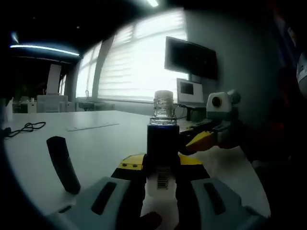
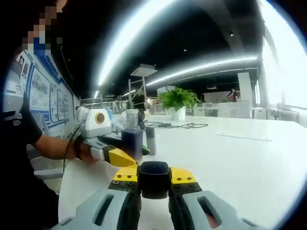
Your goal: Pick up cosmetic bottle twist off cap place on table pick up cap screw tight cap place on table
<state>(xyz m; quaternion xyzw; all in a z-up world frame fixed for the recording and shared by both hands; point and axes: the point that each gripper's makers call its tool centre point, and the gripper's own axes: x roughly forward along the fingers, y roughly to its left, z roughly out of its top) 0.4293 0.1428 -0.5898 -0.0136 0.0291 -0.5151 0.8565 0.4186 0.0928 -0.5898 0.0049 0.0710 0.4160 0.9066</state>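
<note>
while left tongs (image 1: 162, 175) clamp bottle (image 1: 163, 139), right tongs (image 2: 154, 184) hold cap (image 2: 154, 178)

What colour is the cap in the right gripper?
Black, best seen in the right gripper view: cap clamped in the right gripper.

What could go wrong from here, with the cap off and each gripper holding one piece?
1. The bottle, uncapped with its threaded neck exposed, is clamped in the left gripper; tilting it might spill whatever is inside.
2. The right gripper pinches the dark cap at its jaw tips, so it could slip while being set on the table.
</note>
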